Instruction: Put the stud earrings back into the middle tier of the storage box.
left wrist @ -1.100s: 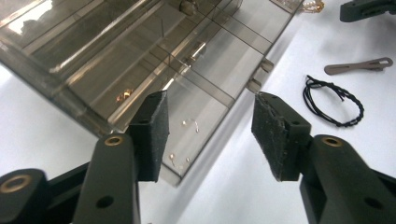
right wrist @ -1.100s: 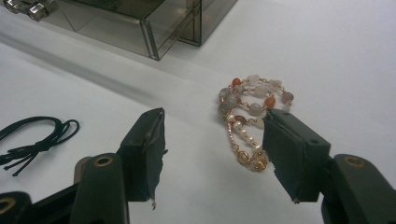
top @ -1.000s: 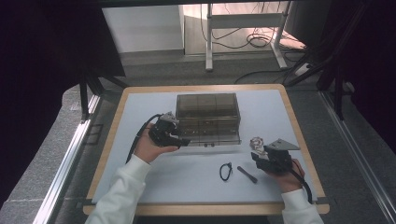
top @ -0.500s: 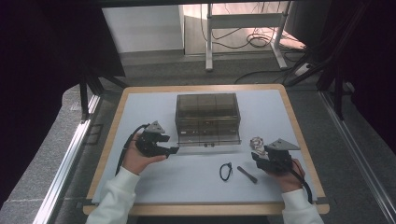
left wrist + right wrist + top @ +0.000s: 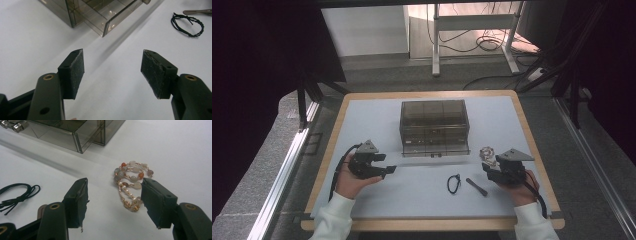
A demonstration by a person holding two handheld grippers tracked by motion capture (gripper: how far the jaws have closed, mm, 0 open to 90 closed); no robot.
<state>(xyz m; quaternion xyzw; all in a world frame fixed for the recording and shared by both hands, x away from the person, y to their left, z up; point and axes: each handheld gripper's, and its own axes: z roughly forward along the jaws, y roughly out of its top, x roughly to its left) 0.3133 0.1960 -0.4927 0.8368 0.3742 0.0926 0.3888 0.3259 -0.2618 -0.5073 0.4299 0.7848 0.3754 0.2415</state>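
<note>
A smoky see-through drawer box point(image 5: 434, 127) stands at the middle of the white table top, its lower drawer point(image 5: 110, 17) pulled out a little. My left gripper point(image 5: 388, 170) hovers left of the box front, open; its jaws have just been opening and nothing is between them point(image 5: 112, 72). My right gripper point(image 5: 485, 168) is open at the near right, its jaws low over the table on either side of a bead bracelet point(image 5: 130, 182), pads apart from it. The bracelet point(image 5: 487, 151) lies by the box's right front corner.
A black cord loop point(image 5: 454, 183) and a small dark stick point(image 5: 476, 187) lie between the two hands. The cord point(image 5: 187, 23) is to the right in the left gripper view. A wooden rim point(image 5: 532, 145) borders the table; the drawer's metal knob point(image 5: 15, 126) faces the near edge.
My left hand has drawn back from the box front, leftward and toward the near edge, and sunk a little. The right hand has kept still.
</note>
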